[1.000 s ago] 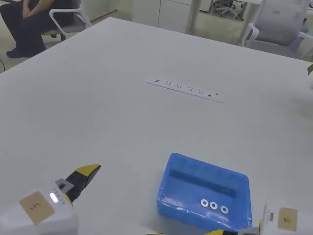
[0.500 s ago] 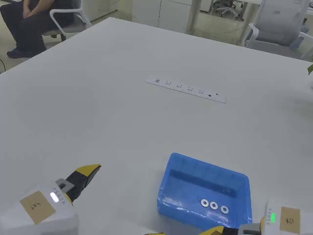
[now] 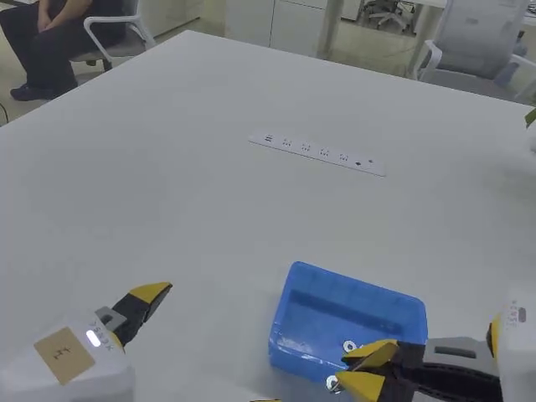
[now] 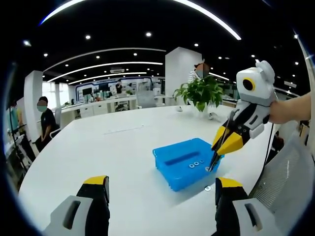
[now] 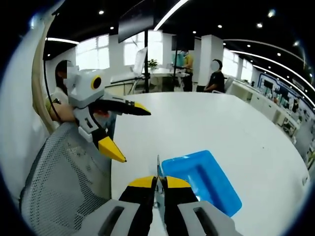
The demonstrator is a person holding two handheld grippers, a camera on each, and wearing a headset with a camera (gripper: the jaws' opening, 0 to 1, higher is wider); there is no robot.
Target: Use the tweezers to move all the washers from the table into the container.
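The blue container stands near the table's front edge, also seen as a blue container. Inside it lie washers, one of them a washer beside the right gripper's jaws. My right gripper is shut on thin tweezers, whose tips point down at the container's near edge. A loose washer lies on the table just below the tweezers. My left gripper stands open to the container's left, holding nothing.
A white power strip lies mid-table. Office chairs stand at the far edge and a seated person at the far left. A potted plant stands at one table end. A mesh chair is close behind.
My right gripper has come in from the bottom right edge, moving up and left with the tweezers to the container's near edge, covering some of the washers inside. The left gripper has not moved.
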